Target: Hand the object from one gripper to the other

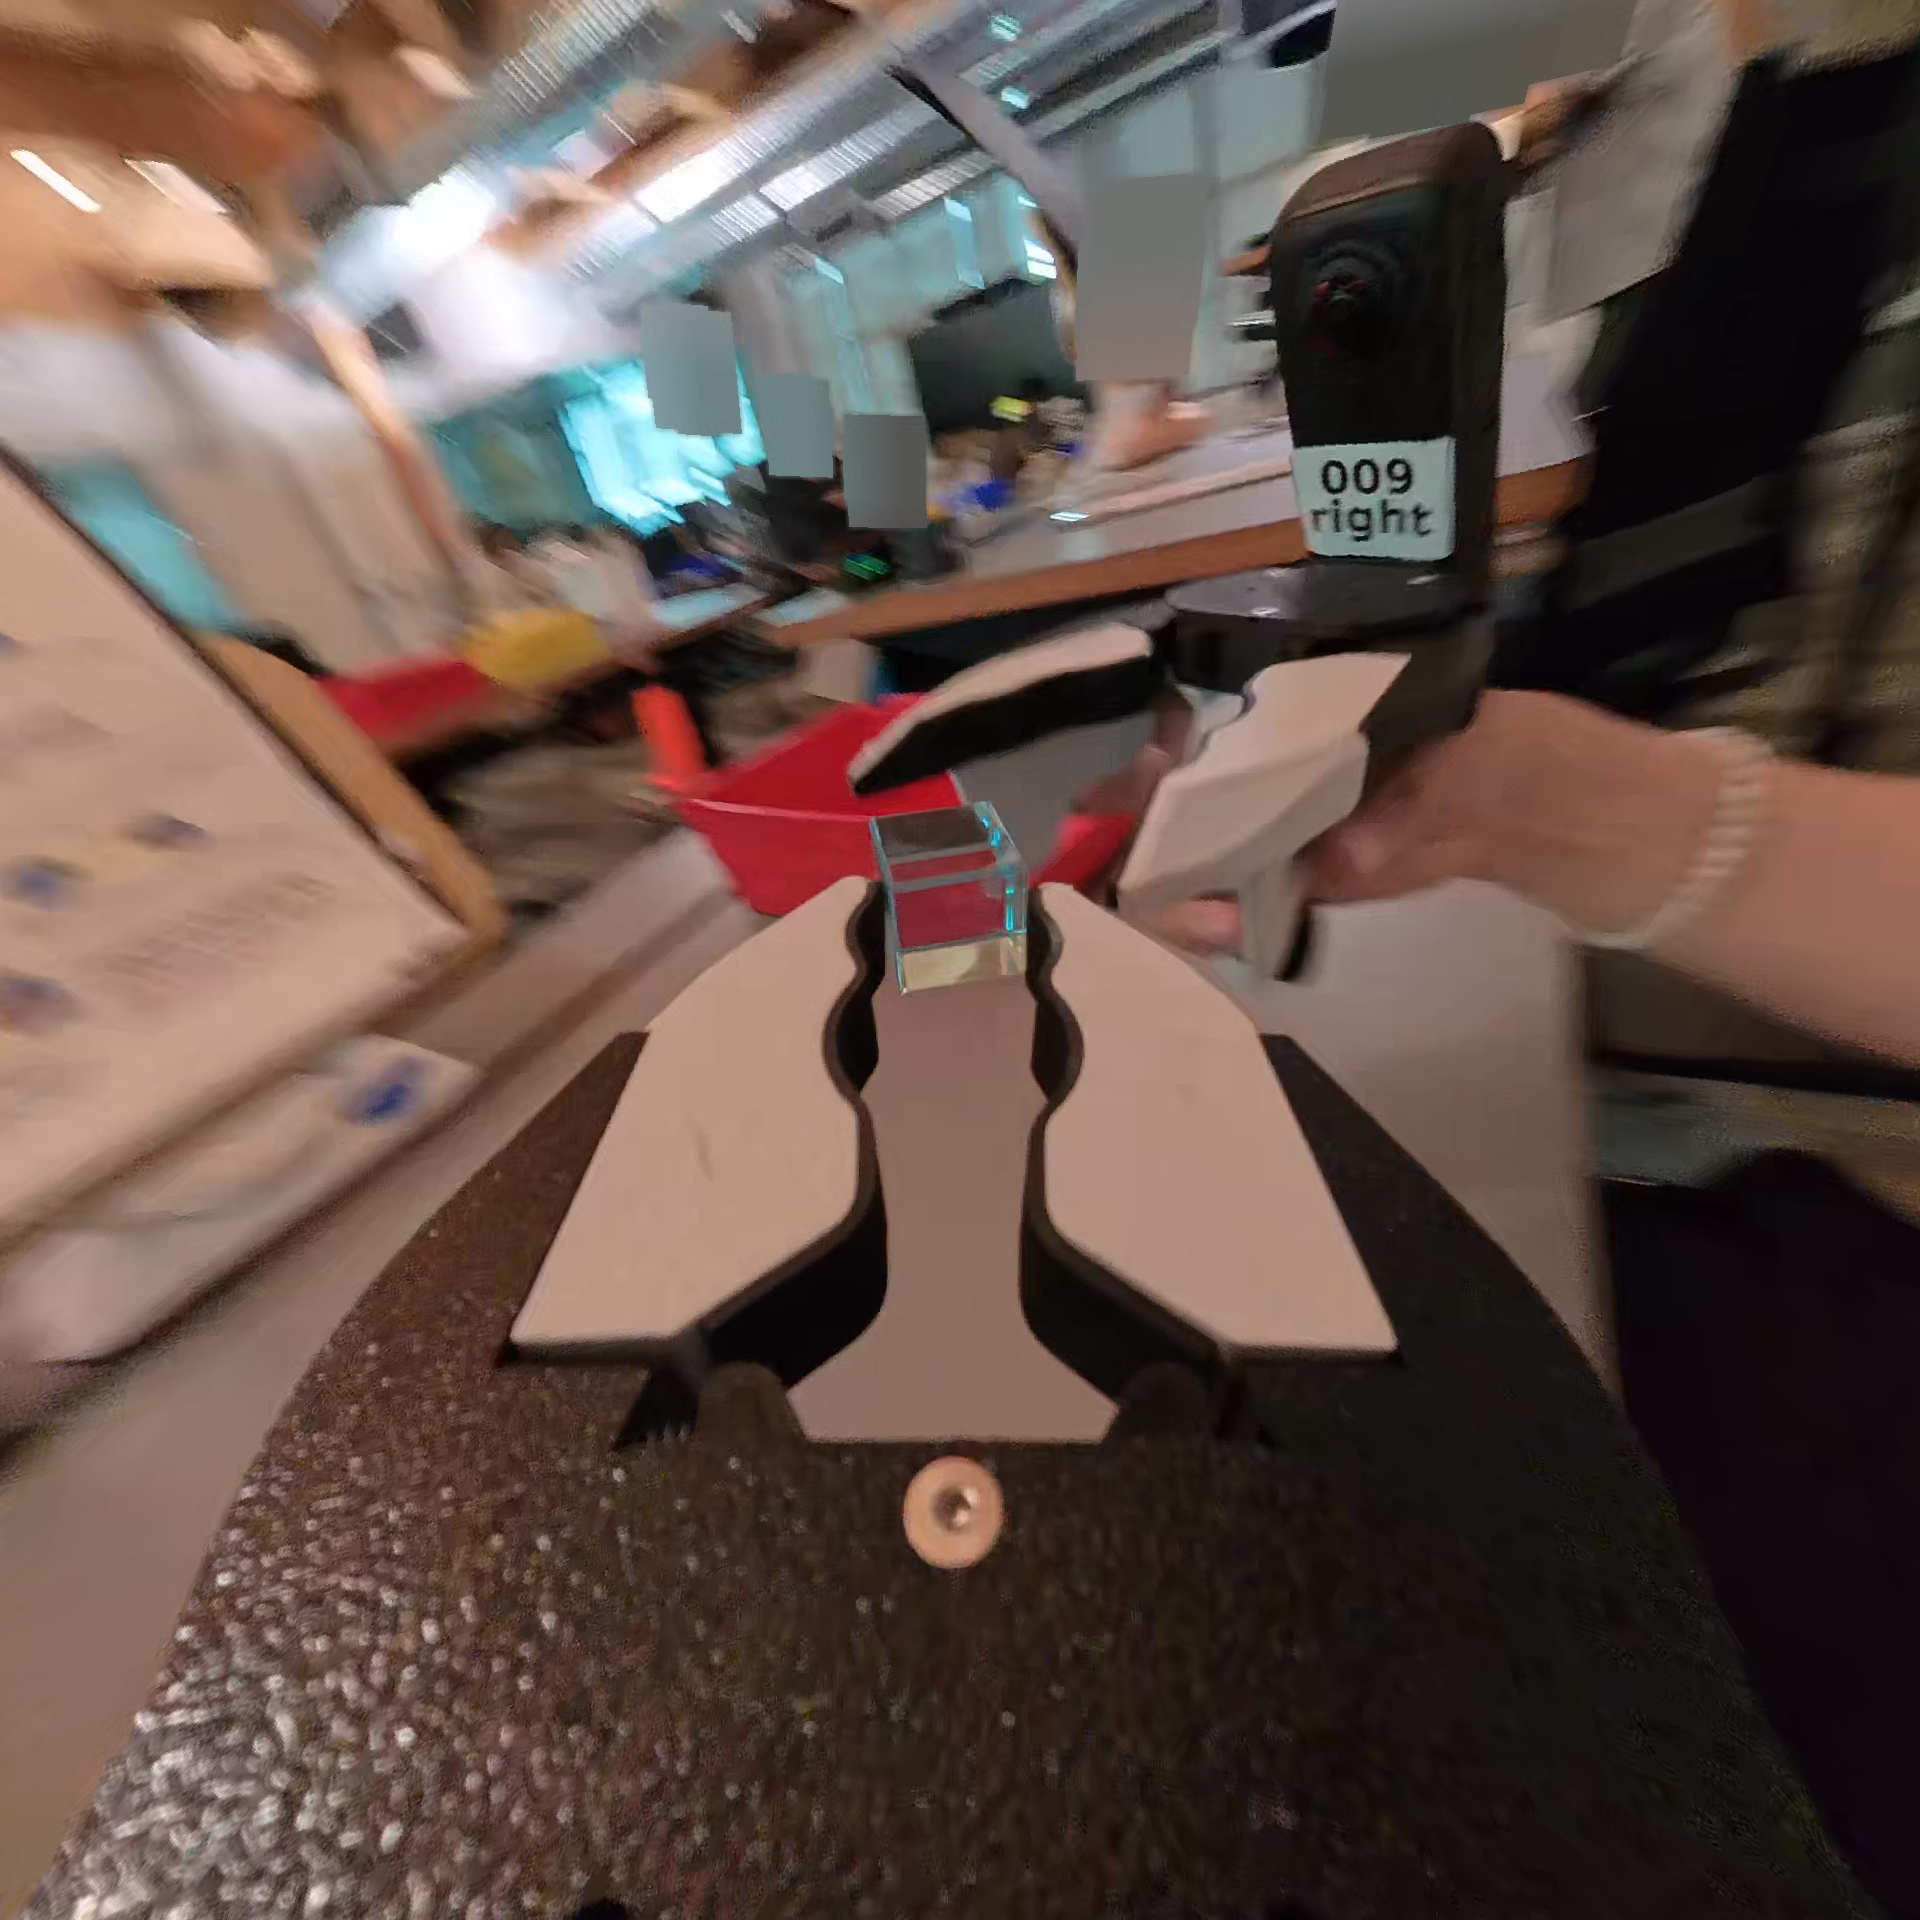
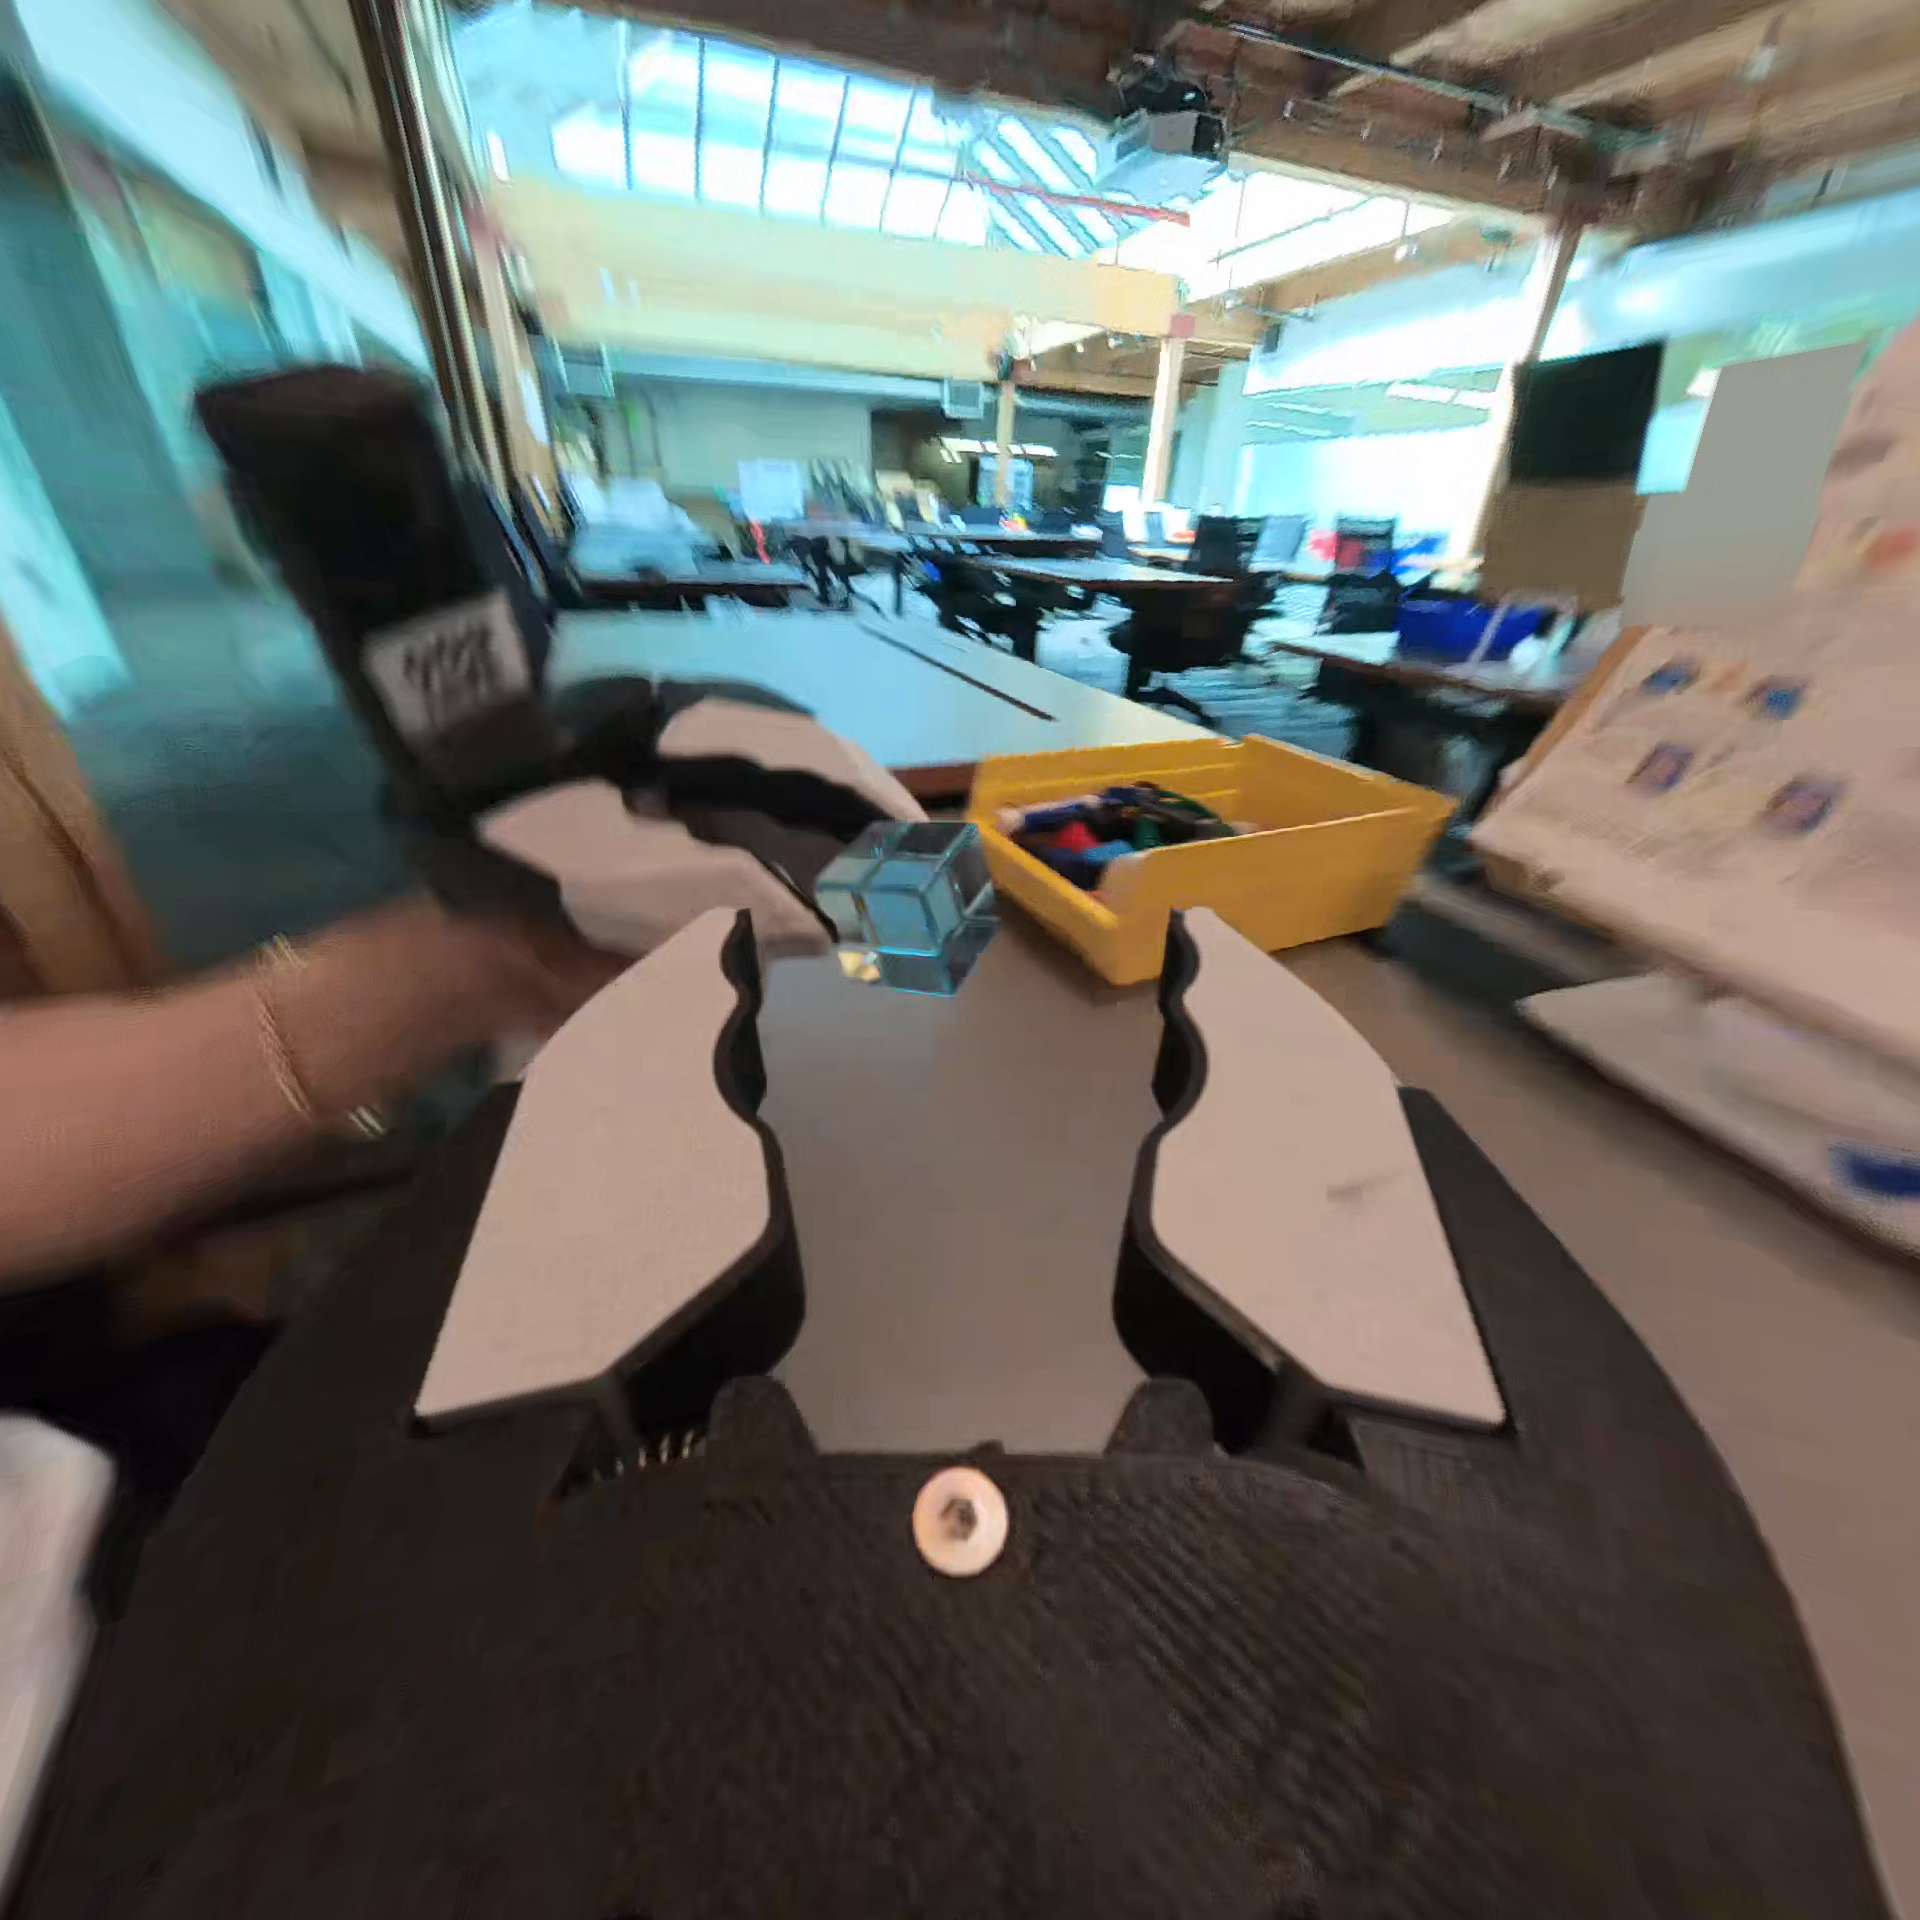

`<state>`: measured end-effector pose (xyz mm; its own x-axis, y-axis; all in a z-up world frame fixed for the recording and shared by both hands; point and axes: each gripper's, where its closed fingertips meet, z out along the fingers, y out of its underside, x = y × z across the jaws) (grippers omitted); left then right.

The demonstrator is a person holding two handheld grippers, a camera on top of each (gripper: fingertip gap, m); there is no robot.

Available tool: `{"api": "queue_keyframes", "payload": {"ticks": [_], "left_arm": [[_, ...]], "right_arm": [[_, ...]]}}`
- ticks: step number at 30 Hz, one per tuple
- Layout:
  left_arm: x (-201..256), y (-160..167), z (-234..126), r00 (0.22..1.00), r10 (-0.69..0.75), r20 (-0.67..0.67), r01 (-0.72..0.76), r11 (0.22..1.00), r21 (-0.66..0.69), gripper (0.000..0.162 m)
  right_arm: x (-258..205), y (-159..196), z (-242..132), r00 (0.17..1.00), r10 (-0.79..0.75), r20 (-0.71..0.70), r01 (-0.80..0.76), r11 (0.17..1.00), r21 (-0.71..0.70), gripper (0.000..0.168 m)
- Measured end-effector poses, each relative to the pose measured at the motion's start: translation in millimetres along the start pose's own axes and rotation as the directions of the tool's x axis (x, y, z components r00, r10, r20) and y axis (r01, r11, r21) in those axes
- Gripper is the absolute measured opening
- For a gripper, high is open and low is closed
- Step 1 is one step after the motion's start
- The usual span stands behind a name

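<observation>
Clear glass cube btwn left tongs

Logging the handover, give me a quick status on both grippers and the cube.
Left gripper shut on clear cube. Right gripper open, jaws wide, cube just ahead of its tips, not yet between them. Nothing in the way; yellow bin sits behind.

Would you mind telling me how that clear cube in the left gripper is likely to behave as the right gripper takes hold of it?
The clear cube looks like solid glass or acrylic, so probably rigid and heavy for its size. Its glossy faces may be slippery, and the left gripper pinches it only at the fingertips. Flat sides should suit the open right gripper; it seems unlikely to roll.
</observation>
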<state>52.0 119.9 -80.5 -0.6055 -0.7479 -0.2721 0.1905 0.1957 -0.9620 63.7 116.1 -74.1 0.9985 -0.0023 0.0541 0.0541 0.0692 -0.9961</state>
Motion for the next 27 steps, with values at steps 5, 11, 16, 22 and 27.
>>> {"api": "queue_keyframes", "payload": {"ticks": [5, 11, 16, 22, 27], "left_arm": [[16, 3, -14, 0.861, -0.407, -0.305, 0.396, 0.913, -0.102, 0.025], [34, 3, -23, 0.583, -0.655, -0.480, 0.621, 0.741, -0.257, 0.025], [35, 15, -22, 0.407, -0.764, -0.502, 0.715, 0.608, -0.346, 0.025], [19, 35, -13, 0.470, -0.793, -0.388, 0.743, 0.592, -0.312, 0.025], [11, 50, -6, 0.615, -0.752, -0.239, 0.683, 0.659, -0.316, 0.030]], "right_arm": [[-21, 20, -6, 0.892, -0.444, 0.089, 0.452, 0.883, -0.126, 0.078], [-42, 23, -1, 0.750, -0.648, 0.129, 0.659, 0.749, -0.068, 0.053], [-51, 27, 5, 0.712, -0.687, 0.141, 0.699, 0.714, -0.048, 0.030], [-29, 48, 12, 0.709, -0.695, 0.118, 0.695, 0.663, -0.277, 0.028], [-12, 61, 14, 0.687, -0.722, 0.086, 0.686, 0.605, -0.404, 0.028]]}}
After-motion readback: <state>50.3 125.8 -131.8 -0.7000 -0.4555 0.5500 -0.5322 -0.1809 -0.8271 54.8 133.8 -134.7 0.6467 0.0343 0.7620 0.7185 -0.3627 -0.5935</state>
